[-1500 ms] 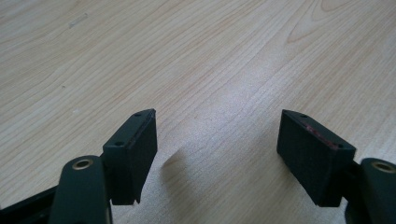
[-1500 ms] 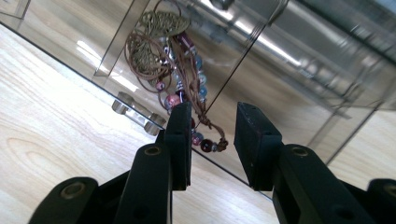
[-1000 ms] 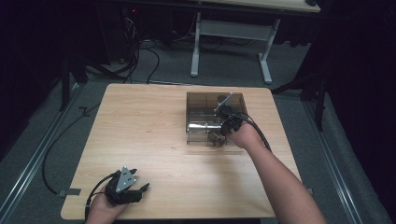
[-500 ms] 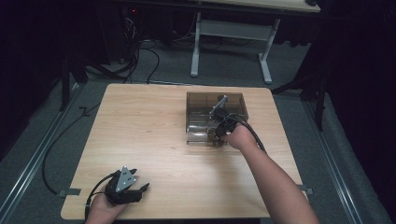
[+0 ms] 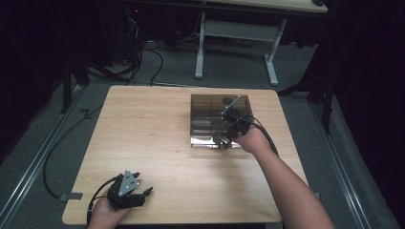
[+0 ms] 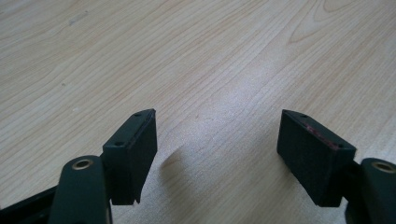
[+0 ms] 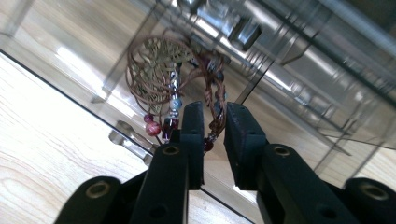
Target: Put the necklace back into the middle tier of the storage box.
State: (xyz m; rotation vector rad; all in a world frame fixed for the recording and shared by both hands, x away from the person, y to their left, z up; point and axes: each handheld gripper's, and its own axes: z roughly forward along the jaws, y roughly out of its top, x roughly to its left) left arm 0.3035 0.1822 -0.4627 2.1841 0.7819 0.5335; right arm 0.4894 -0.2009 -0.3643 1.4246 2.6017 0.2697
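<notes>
My right gripper (image 5: 223, 139) is at the front edge of a clear smoky plastic organiser box (image 5: 200, 102) on the wooden table. In the right gripper view its jaws (image 7: 212, 109) stand nearly together on the brown cord of a bracelet (image 7: 159, 70). The bracelet has a round tree-shaped wire pendant and red and blue beads, and it stands up in front of the box's compartments (image 7: 289, 84). These jaws have just been closing a little, with the cord between them. My left gripper (image 5: 143, 194) rests near the table's front left corner, open (image 6: 219, 119) over bare wood with nothing between its pads.
The wooden table (image 5: 143, 124) has dark floor on every side. A cable (image 5: 62, 138) runs across the floor to the left of it. A white-legged table (image 5: 239, 33) stands behind it. The box has several dividers and small metal items inside.
The right hand has shifted slightly along the box's front edge, and the grey plate on its gripper has tilted. The left hand and gripper have not moved.
</notes>
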